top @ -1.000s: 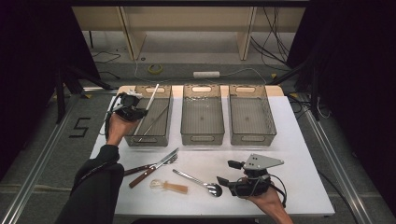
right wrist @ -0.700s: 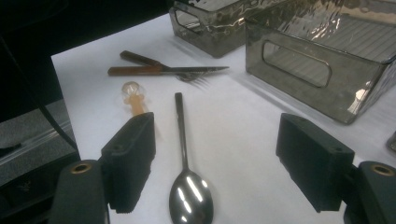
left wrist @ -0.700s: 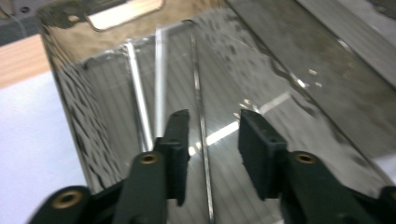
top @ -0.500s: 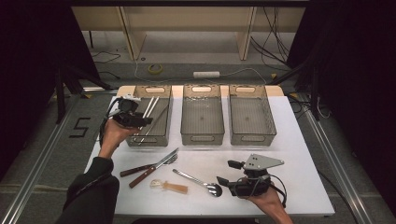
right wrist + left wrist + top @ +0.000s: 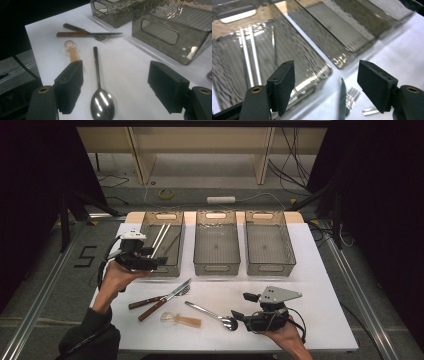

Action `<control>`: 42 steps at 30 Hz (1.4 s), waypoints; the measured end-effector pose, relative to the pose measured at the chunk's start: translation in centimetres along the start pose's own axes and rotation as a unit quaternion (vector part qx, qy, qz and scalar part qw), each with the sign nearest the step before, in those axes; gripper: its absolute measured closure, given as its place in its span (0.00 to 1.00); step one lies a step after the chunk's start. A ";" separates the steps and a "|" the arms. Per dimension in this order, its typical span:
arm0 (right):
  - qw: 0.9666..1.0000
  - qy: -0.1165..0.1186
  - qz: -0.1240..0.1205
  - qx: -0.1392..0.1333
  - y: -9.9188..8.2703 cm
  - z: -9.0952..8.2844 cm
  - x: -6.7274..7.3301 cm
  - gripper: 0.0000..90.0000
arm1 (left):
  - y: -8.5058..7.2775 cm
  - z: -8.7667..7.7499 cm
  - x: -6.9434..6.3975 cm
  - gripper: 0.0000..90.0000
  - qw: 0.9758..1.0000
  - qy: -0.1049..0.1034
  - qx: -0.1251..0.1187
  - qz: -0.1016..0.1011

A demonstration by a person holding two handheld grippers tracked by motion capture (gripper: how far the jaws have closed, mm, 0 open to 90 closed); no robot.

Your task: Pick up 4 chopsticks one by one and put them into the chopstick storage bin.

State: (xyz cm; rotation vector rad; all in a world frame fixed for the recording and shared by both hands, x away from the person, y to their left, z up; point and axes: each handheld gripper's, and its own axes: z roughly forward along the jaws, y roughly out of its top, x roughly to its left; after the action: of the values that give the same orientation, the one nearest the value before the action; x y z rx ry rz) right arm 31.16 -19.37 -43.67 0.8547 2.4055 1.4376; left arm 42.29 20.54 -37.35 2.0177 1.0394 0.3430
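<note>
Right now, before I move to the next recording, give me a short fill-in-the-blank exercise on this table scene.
1. The chopsticks lie in the ____ of the three bins.
2. The metal spoon lies between the jaws of the ____ gripper.
3. The left gripper has just been opening its jaws and now holds ____.
4. The knife and fork have ____ handles.

Missing words: left; right; nothing; wooden

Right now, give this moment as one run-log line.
left gripper: open, jaws just opening, empty | chopsticks: in left bin | right gripper: open by spoon
</note>
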 end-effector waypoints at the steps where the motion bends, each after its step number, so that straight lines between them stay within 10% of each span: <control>1: 1.000 0.000 0.000 0.001 0.0 0.0 0.0 0.33 | -0.2 0.0 -0.3 0.32 1.000 -0.002 -0.001 0.007; 20: 1.000 0.000 0.002 -0.001 0.0 -0.2 -0.2 0.33 | -1.4 0.7 -4.8 0.26 0.993 -0.045 0.041 0.099; 42: 1.000 0.000 0.005 -0.002 -0.1 -0.3 -0.4 0.33 | -3.3 1.5 -7.7 0.23 0.976 -0.063 0.110 0.178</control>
State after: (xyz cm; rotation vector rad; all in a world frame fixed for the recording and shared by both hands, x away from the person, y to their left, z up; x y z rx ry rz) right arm 31.33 -19.83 -43.66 0.8678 2.3996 1.4458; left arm 36.49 14.82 -39.91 2.3970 0.6573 0.2918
